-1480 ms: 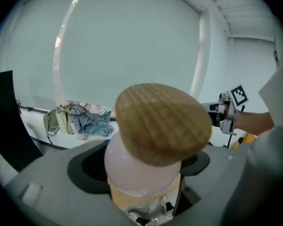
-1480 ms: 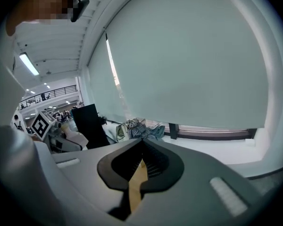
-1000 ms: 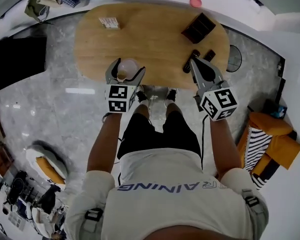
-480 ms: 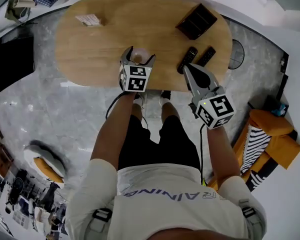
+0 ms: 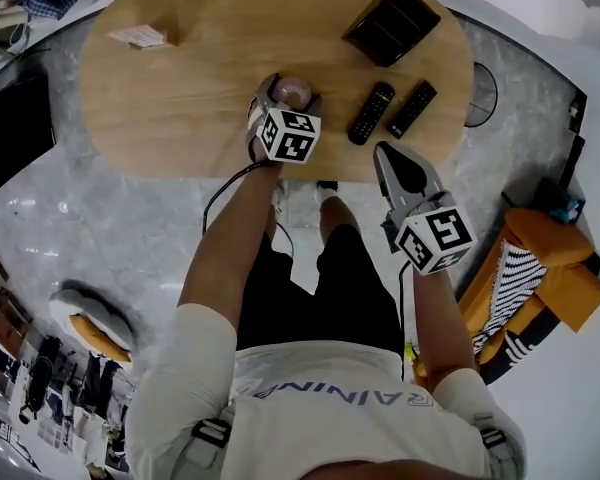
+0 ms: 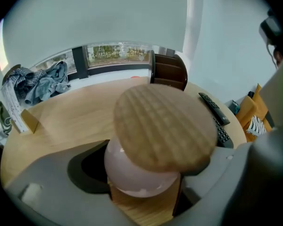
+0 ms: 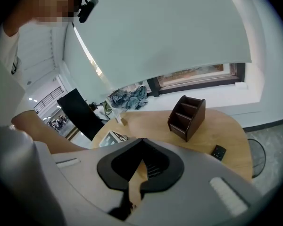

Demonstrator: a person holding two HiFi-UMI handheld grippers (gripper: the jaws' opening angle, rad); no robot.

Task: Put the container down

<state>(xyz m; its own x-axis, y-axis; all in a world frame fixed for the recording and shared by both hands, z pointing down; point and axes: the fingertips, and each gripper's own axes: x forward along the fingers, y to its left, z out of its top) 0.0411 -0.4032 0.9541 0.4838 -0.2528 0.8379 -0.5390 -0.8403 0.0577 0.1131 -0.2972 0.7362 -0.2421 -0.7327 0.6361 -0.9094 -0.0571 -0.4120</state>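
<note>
Head view, left arm: it is stretched forward from the shoulder toward 12 o'clock, the forearm bare, and the left gripper is carried over the near part of the table.
Head view, container: the container is clamped between the left jaws, over the tabletop close to its near edge.
Head view, right arm: it is held lower and nearer the body; the right gripper is pointed toward 11 o'clock, and only its tips reach the table's near edge.
Head view, surroundings: two remotes are seen at 3 o'clock of the container, a dark organizer at 1 o'clock, a small card at 10 o'clock.
Left gripper view, grip: the jaws are held apart by the container's pale pink round body and pressed on it at either side; the body is topped by a wooden lid.
Left gripper view, contact: tabletop is seen just beneath the body, but whether it is touched cannot be told.
Right gripper view, jaws: the jaws are brought together, with only a thin slit left and nothing held.
Right gripper view, scene: the organizer is seen at 1 o'clock beyond the tips.
</note>
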